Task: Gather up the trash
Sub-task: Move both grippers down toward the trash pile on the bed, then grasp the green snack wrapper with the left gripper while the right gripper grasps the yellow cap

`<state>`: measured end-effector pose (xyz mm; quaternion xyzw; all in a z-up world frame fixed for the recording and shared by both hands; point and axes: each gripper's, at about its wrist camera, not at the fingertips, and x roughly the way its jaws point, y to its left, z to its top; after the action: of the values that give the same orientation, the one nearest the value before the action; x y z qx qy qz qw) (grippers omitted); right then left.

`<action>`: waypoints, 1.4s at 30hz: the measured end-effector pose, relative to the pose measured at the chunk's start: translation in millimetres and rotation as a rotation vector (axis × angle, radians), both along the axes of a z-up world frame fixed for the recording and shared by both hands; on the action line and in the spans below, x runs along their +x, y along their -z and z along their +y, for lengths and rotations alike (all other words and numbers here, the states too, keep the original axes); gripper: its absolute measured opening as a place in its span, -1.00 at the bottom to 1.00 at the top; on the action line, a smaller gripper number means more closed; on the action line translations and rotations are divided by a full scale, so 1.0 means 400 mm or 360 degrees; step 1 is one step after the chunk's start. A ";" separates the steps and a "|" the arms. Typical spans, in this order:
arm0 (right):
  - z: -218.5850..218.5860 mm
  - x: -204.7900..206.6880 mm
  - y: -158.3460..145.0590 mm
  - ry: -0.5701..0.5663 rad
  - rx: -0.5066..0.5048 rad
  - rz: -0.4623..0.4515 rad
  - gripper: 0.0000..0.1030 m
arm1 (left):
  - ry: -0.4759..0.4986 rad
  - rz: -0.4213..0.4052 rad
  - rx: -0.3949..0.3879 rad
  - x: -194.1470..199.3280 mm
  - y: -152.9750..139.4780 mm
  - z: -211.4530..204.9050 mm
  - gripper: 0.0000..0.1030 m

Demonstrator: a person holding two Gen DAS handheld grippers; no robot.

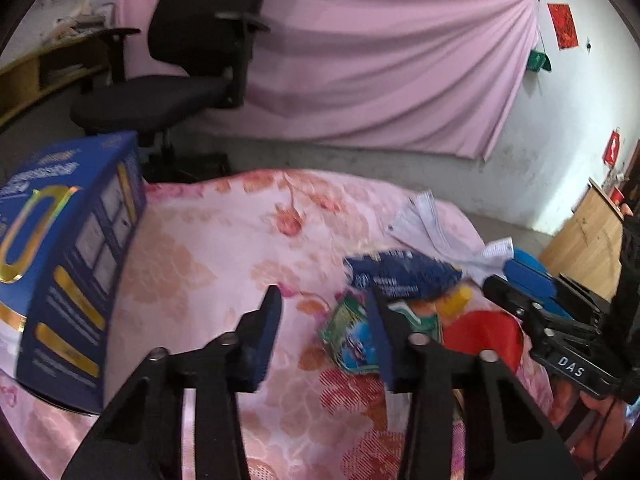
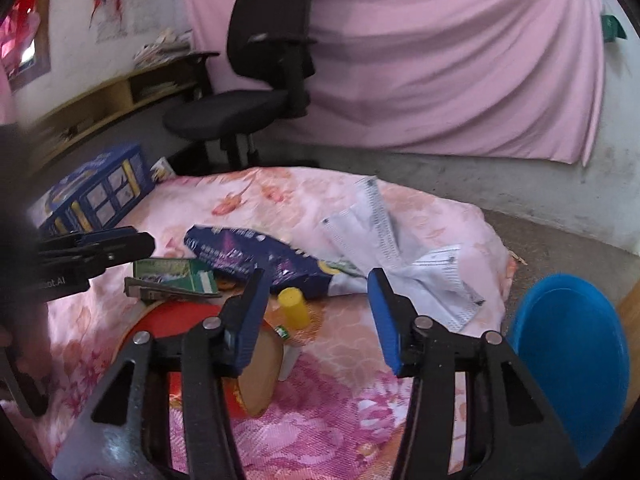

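The trash lies clustered on a floral pink cloth [image 2: 320,408]: a dark blue snack bag [image 2: 260,258] just ahead of the right gripper [image 2: 316,312], its long axis running from far left to near right across the jaws' line, and a small yellow-capped tube [image 2: 294,307] between those jaws, roughly upright. A green wrapper [image 1: 352,336] lies between the left gripper [image 1: 326,330] fingers, nearer the right one, tilted. A red round lid [image 1: 484,334] sits right of the left jaws; crumpled white paper [image 2: 396,248] lies beyond the right jaws. Both pairs of jaws stand wide apart, gripping nothing. A blue carton [image 1: 68,264] stands left of the left jaws, a blue bin [image 2: 572,360] right of the right jaws.
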<state>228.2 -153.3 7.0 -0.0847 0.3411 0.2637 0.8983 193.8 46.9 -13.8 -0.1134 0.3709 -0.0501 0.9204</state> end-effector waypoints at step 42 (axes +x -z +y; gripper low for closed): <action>-0.078 -0.029 -0.054 0.0045 0.0362 -0.0016 -0.16 | -0.0132 -0.0227 0.0010 -0.105 -0.081 -0.020 -1.00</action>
<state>216.7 -184.6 28.8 0.0212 0.3055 0.2877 0.9074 151.7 38.8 18.5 -0.1218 0.2995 -0.0188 0.9461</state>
